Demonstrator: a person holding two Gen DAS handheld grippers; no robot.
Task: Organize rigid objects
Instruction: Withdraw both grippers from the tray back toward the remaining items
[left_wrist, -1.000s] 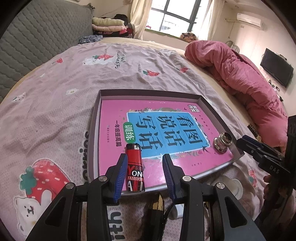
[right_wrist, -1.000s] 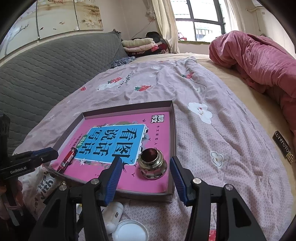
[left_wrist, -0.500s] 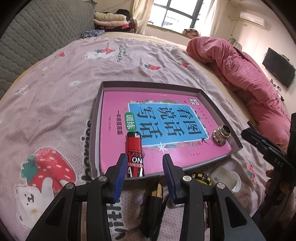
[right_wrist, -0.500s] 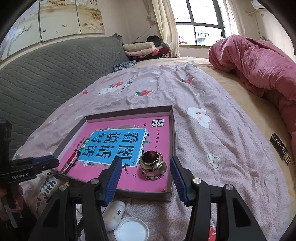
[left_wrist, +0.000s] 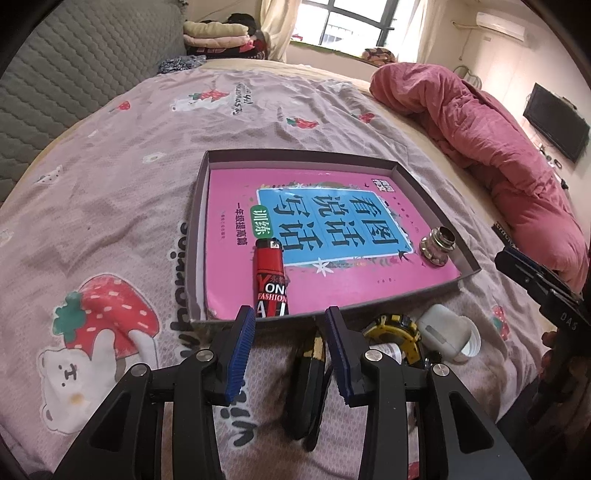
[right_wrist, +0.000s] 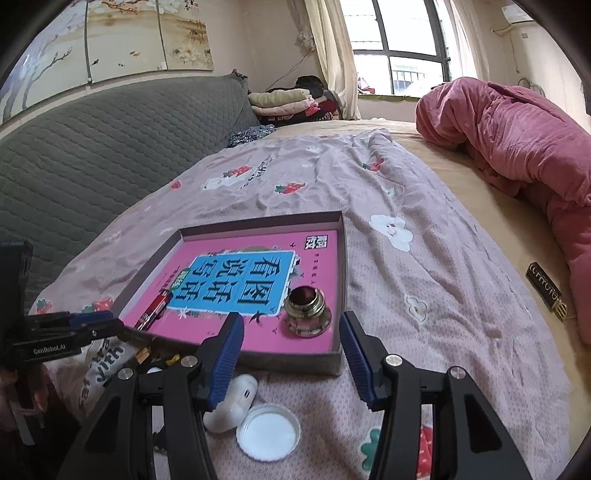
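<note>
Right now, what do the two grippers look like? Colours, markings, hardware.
Both alike: left gripper and right gripper have black angular plastic arms, silver pivot bolts and blue ribbed finger pads. Seen side-on, the left carries white "GenRobot.AI" lettering, the right white lettering reading roughly "DAS". No cables or sleeves show.

bed (right_wrist: 424, 258) | grey quilted headboard (right_wrist: 92, 155) | window (right_wrist: 399, 44), daylight | perhaps TV (left_wrist: 556, 125)

Bed (left_wrist: 110, 155), shallow tray (left_wrist: 432, 295), tape measure (left_wrist: 393, 332), white lid (right_wrist: 268, 432)
</note>
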